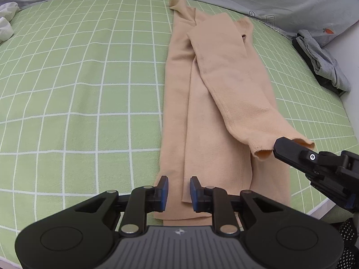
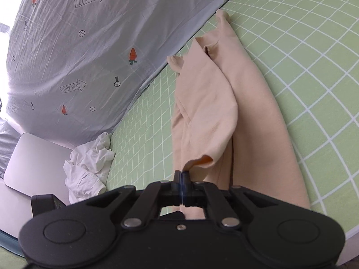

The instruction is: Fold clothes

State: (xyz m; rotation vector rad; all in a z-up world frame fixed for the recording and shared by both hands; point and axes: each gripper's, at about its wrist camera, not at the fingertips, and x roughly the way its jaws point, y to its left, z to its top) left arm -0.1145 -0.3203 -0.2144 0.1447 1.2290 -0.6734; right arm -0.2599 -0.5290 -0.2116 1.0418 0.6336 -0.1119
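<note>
A beige long-sleeved garment [image 1: 202,112] lies folded lengthwise on the green checked bedsheet [image 1: 78,89]. One sleeve [image 1: 235,89] runs diagonally across it toward the near right. My left gripper [image 1: 179,183] hovers over the garment's near hem, its blue pads [image 1: 165,186] apart and not pressing the cloth. My right gripper [image 1: 277,149] comes in from the right and pinches the sleeve's cuff [image 1: 263,154]. In the right wrist view the gripper [image 2: 181,173] is shut on a sliver of the cuff [image 2: 205,160], and the sleeve [image 2: 208,112] is lifted a little off the garment [image 2: 258,123].
A grey duvet with carrot prints [image 1: 291,0] [image 2: 67,44] lies along the far side. Crumpled white clothes [image 1: 6,22] [image 2: 89,163] sit by it. Grey folded clothes [image 1: 320,65] rest at the bed's right edge. A flat silver slab [image 2: 33,161] lies beside the white clothes.
</note>
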